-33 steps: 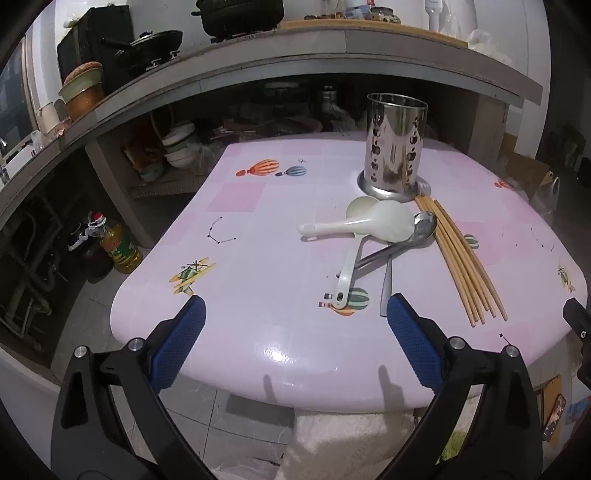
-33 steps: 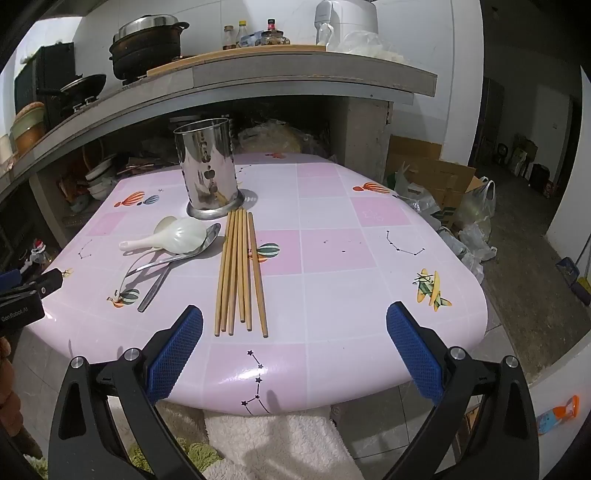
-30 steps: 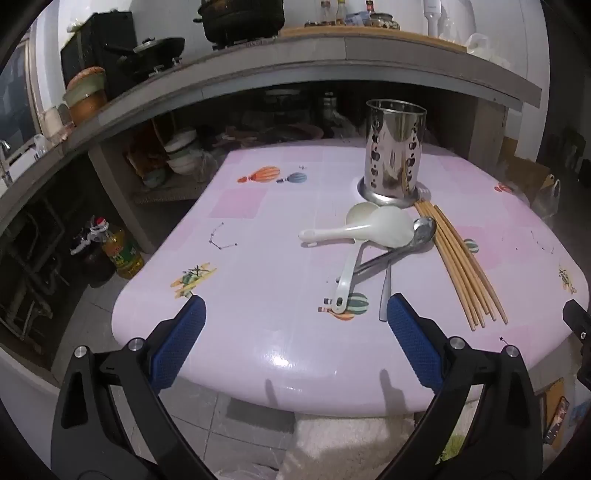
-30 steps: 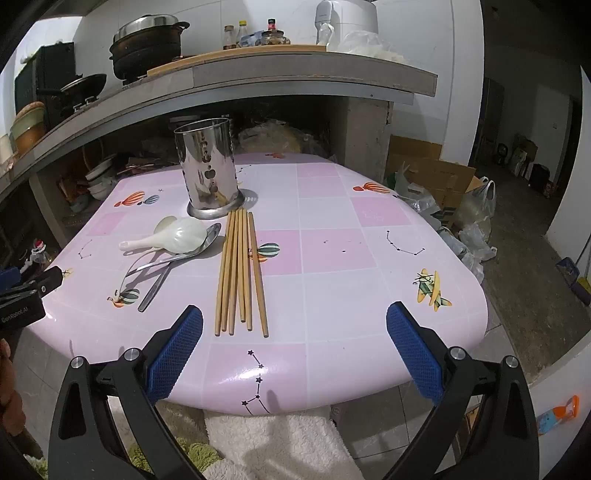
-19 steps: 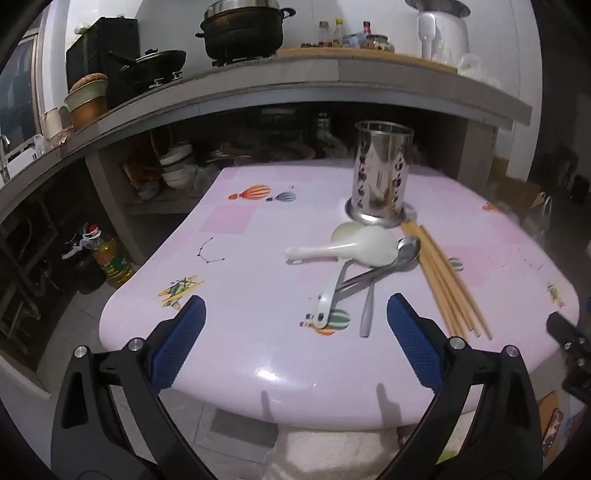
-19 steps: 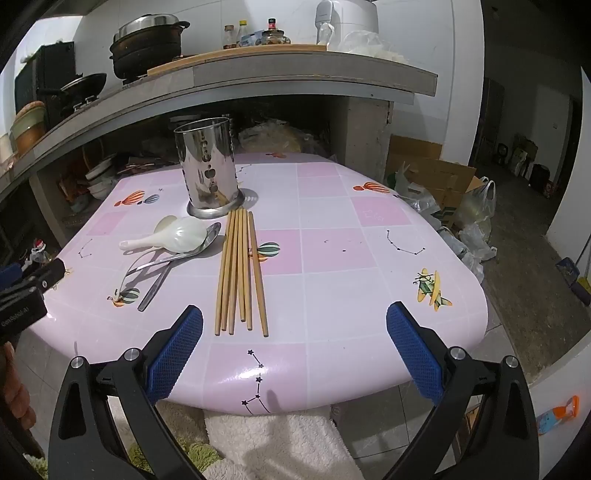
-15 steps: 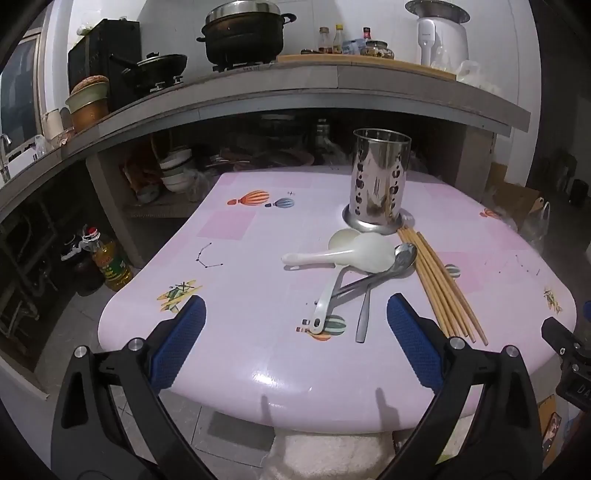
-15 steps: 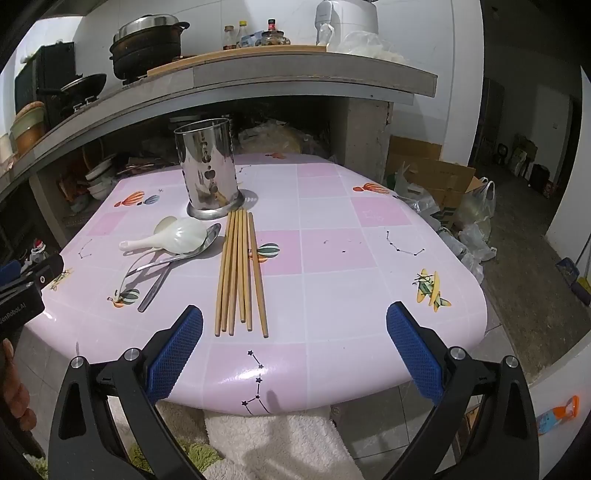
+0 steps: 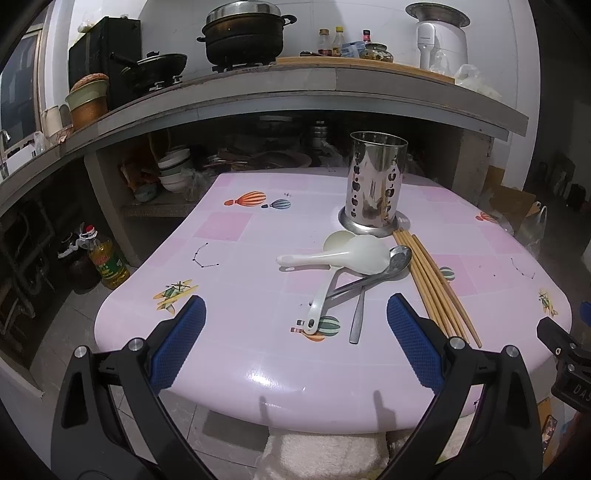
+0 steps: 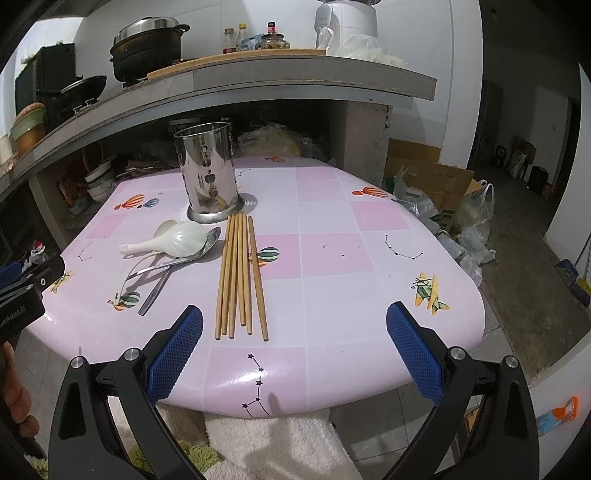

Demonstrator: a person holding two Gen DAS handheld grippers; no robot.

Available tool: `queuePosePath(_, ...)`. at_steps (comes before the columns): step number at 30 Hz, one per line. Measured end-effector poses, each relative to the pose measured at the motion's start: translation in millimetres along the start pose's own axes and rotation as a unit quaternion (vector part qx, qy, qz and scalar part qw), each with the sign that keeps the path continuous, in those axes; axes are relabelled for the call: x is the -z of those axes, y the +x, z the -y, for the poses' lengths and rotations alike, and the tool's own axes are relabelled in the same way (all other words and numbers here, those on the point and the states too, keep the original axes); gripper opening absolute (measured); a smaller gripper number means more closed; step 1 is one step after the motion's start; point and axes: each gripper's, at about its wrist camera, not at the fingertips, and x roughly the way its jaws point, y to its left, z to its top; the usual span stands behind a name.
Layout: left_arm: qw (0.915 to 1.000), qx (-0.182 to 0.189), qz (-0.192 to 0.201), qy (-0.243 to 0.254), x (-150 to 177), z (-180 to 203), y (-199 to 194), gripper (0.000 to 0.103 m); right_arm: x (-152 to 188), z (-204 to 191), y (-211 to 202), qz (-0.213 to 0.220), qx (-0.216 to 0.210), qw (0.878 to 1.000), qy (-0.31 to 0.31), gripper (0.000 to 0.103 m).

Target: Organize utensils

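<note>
Both grippers, L & R, wide apart, empty, near table edge

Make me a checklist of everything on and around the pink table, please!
Surface: pink tiled table, balloon and plane pictures on it.
Job's things: steel holder upright; chopsticks lying bundled beside it; white rice paddle lying over the white spoon and metal spoons.
Clutter: nothing seen on the table besides the utensils.
Grippers: left gripper and right gripper both open, holding nothing, at the near edge.
Cables: nothing seen.
Surroundings: black pot on the counter, bowls underneath, oil bottle on the floor, cardboard box and bags to the right.
</note>
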Motion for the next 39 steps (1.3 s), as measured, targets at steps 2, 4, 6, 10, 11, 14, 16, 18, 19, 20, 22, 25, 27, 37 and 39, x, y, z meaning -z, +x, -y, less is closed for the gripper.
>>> queuePosePath(2,1.0,0.001,-0.001,-0.001,0.6,-0.5,0.6,0.095,0.1,-0.1,0.2,0.0,0.0,1.0,0.0,0.097)
queuePosePath(4,1.0,0.001,0.0,-0.003,1.6,-1.6,0.5,0.095,0.0,-0.3,0.3,-0.001,0.0,1.0,-0.001,0.097)
queuePosePath(6,1.0,0.001,0.0,-0.002,1.8,-1.6,0.4,0.095,0.3,-0.3,-0.1,0.001,0.0,1.0,0.0,0.097)
queuePosePath(10,1.0,0.001,0.0,-0.002,2.2,-1.9,0.5,0.095,-0.5,-0.7,-1.0,0.001,0.001,1.0,0.0,0.097)
queuePosePath(11,1.0,0.001,0.0,-0.002,2.7,-2.3,0.7,0.095,0.1,-0.7,-0.7,0.001,0.001,1.0,-0.001,0.097)
queuePosePath(14,1.0,0.002,-0.001,-0.002,2.5,-2.5,1.0,0.095,-0.6,-0.6,-1.2,0.001,0.0,1.0,-0.002,0.097)
queuePosePath(16,1.0,0.001,-0.001,-0.004,3.7,-2.8,1.4,0.095,-0.7,-0.5,-1.4,0.002,0.001,1.0,-0.001,0.097)
queuePosePath(18,1.0,0.002,-0.001,-0.004,4.0,-3.4,1.2,0.095,-0.7,-0.7,-1.2,0.002,0.001,1.0,-0.001,0.097)
queuePosePath(19,1.0,0.002,-0.001,-0.004,4.0,-3.3,1.5,0.095,-0.8,-0.7,-1.3,0.002,0.001,1.0,-0.001,0.097)
queuePosePath(20,1.0,0.001,-0.001,-0.004,3.9,-3.2,1.3,0.095,-1.3,-0.4,-1.7,0.002,0.001,1.0,-0.001,0.097)
queuePosePath(22,1.0,0.001,-0.001,-0.005,4.4,-3.8,1.7,0.095,-1.0,-0.6,-1.7,0.002,0.001,1.0,-0.001,0.097)
queuePosePath(25,1.0,0.001,-0.001,-0.005,4.5,-3.6,1.8,0.095,-0.9,-0.5,-1.6,0.002,0.001,1.0,-0.002,0.097)
queuePosePath(27,1.0,0.002,-0.001,-0.004,4.5,-3.6,1.8,0.095,-0.7,-0.5,-1.7,0.003,0.001,1.0,-0.001,0.097)
queuePosePath(37,1.0,0.001,0.0,-0.005,4.6,-3.8,1.9,0.095,-5.7,-1.1,-6.3,0.014,0.005,1.0,-0.006,0.097)
queuePosePath(39,1.0,0.001,0.001,-0.006,4.4,-3.7,2.0,0.095,-7.2,-1.6,-8.6,0.02,0.008,1.0,-0.008,0.097)
